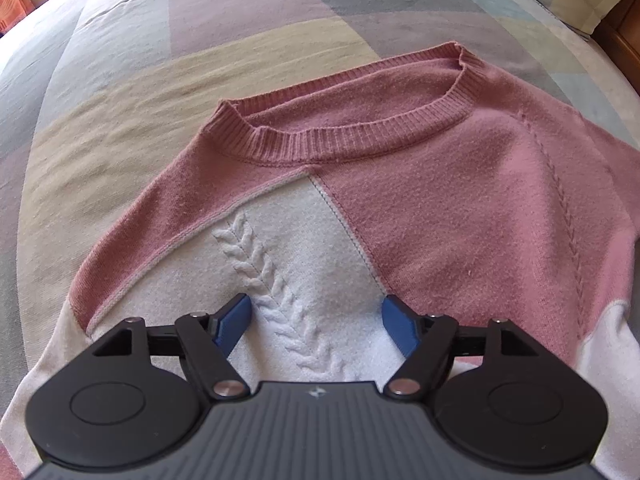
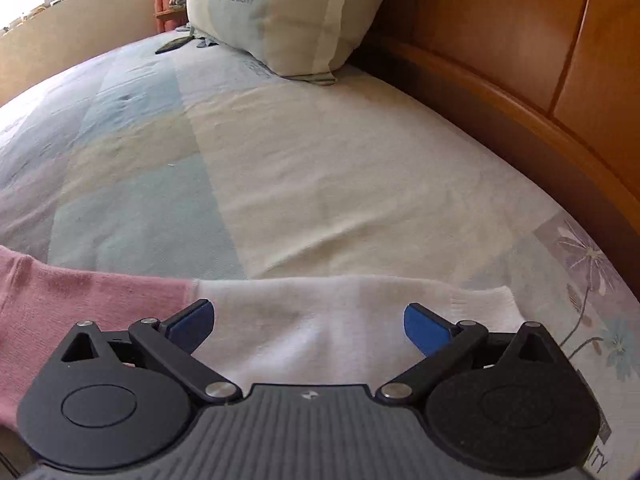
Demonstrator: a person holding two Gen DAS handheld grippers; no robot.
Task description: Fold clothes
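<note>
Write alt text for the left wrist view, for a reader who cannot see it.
A pink and white knit sweater lies spread flat on a patchwork bedspread, ribbed neckline away from the camera. The open left gripper hangs over its white cable-knit panel, blue fingers apart and holding nothing.

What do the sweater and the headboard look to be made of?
Sweater: soft knit, probably wool or acrylic; ribbed collar and raised cable braid show. Headboard: wood or wood veneer with a smooth, slightly glossy finish; orange-brown panels with seams.
</note>
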